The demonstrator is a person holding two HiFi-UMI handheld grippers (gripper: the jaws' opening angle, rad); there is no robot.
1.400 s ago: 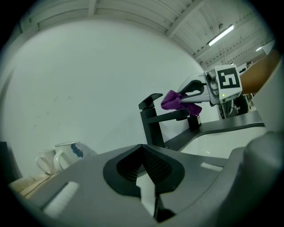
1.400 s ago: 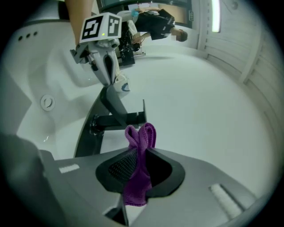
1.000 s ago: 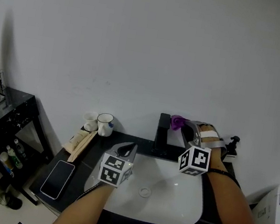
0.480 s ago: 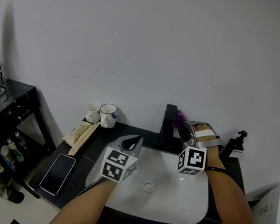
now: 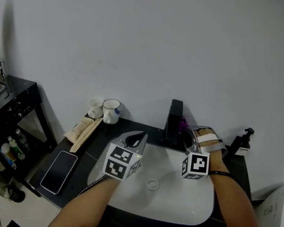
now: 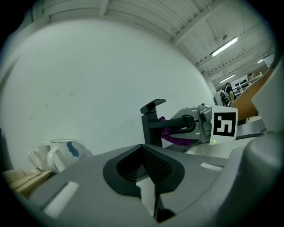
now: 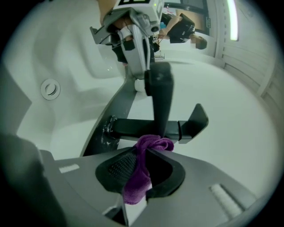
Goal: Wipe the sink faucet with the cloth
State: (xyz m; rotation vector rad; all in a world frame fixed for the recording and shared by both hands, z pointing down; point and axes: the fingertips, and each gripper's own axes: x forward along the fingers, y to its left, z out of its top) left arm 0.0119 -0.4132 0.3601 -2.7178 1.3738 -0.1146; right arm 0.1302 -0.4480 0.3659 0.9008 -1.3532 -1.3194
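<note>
pinching the purple cloth (image 7: 133,188) in its jaws, right gripper (image 7: 142,156) holds the wad against the black faucet (image 7: 162,97) at the back of the white sink (image 5: 191,205). left gripper (image 6: 146,165) jaws pressed together, empty, hovering over the basin's left side.

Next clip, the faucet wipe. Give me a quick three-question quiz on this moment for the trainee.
1. Fill in: the right gripper pinches a ___ cloth beside the faucet.
2. The phone lies: A) in the sink; B) on the counter left of the sink; C) behind the faucet.
3. True or false: the left gripper touches the faucet.
Key: 1 purple; 2 B; 3 false, it hangs apart from the faucet, its fingers shut on nothing.
</note>
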